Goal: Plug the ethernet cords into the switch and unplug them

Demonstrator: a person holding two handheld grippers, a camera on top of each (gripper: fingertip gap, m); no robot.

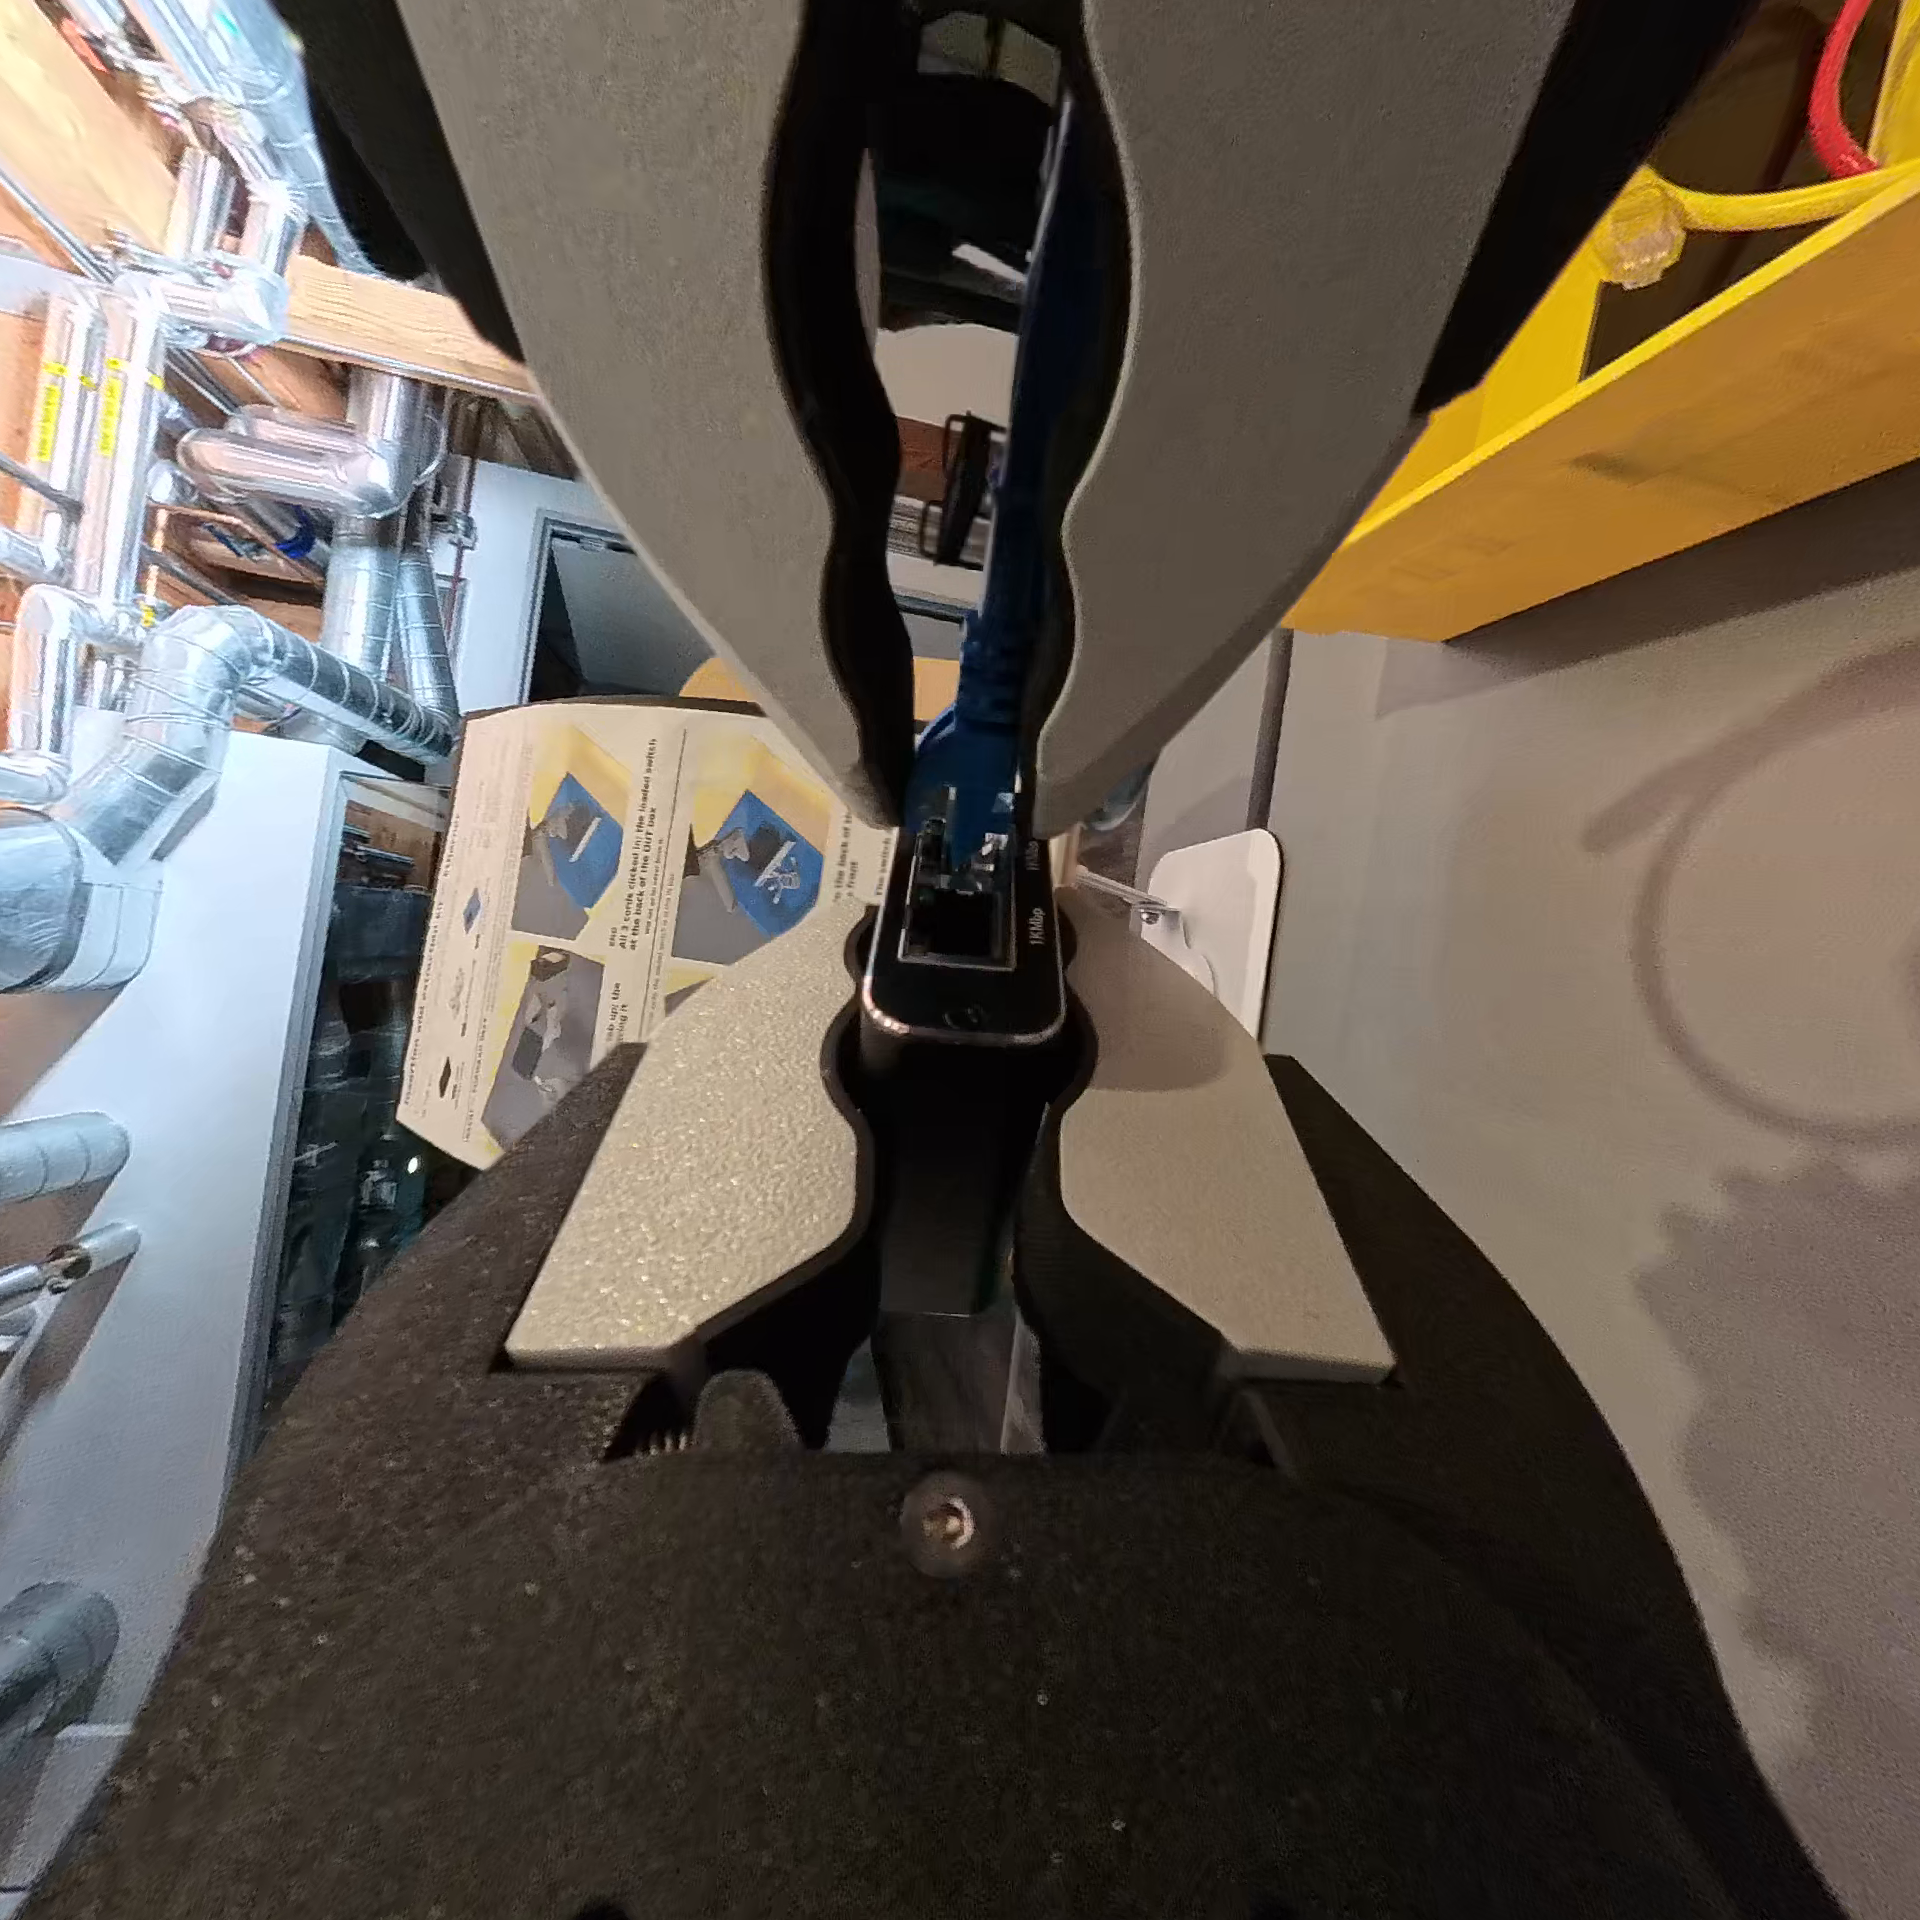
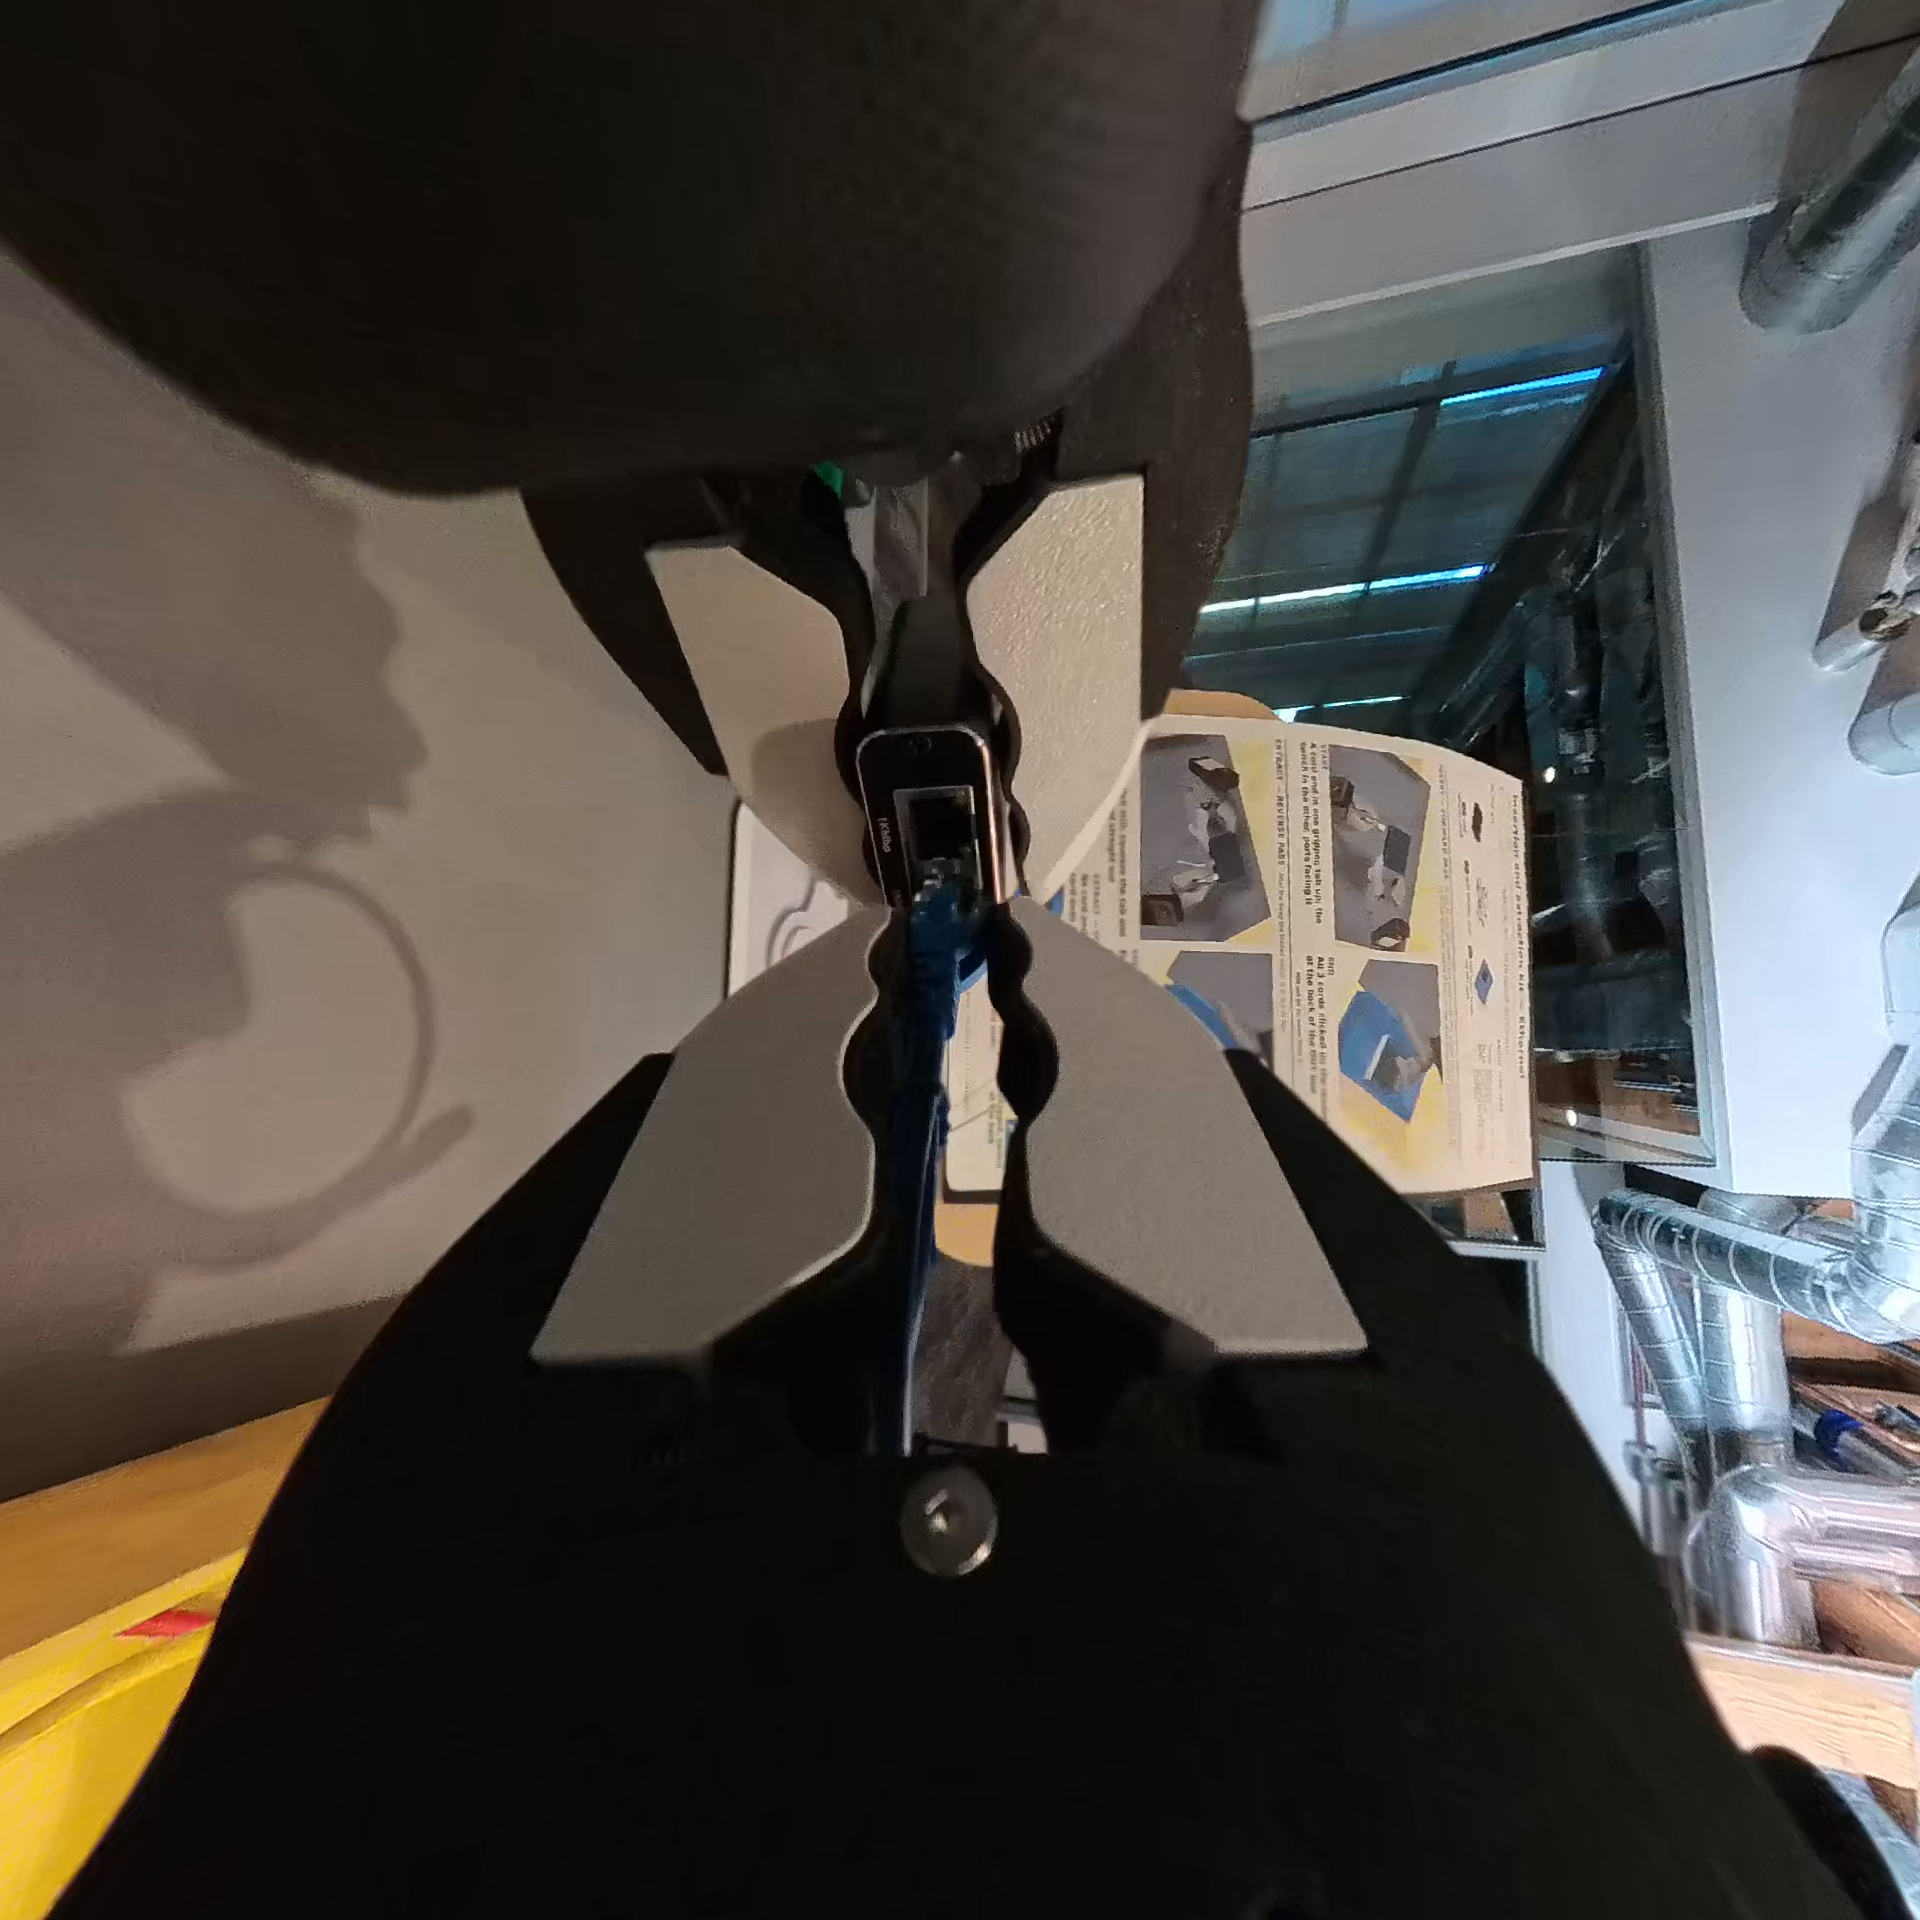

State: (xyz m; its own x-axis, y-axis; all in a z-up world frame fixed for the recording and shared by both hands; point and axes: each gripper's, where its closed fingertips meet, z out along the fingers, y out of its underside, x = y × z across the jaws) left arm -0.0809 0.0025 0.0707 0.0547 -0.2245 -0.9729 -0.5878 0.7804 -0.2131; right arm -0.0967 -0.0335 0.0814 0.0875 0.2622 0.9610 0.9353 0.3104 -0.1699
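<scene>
Switch [image 1: 961, 956]: a slim black box with rounded corners and a glossy port face, clamped between the pads of the left gripper [image 1: 961, 1039], ports turned toward the opposing fingertips.
Blue ethernet cord [image 2: 925, 1049]: held between the narrowly set fingers of the right gripper [image 2: 935, 935], its ribbed boot lying along the left finger's inner edge and its clear plug projecting just past the tips.
Plug and port: the plug tip is seen at the mouth of the port nearest the right fingertips; whether it is fully seated cannot be told. The neighbouring port, farther from those tips, is seen empty.
Step in hand: judged to be insertion or withdrawal of this cord at that port.
Doing it well: the cord should be kept in line with the port axis, the switch held firmly against the push, and no sideways twist applied to the latch tab.
Fingers [image 1: 727, 1132]: flat grey plates with a speckled grain and scalloped black inner edges.
Yellow cord [image 1: 1766, 203]: lying in a yellow box [image 1: 1662, 436], well off beyond the right side of the left fingers.
Instruction sheet [image 2: 1351, 935]: printed paper, curled, beyond the fingertips.
</scene>
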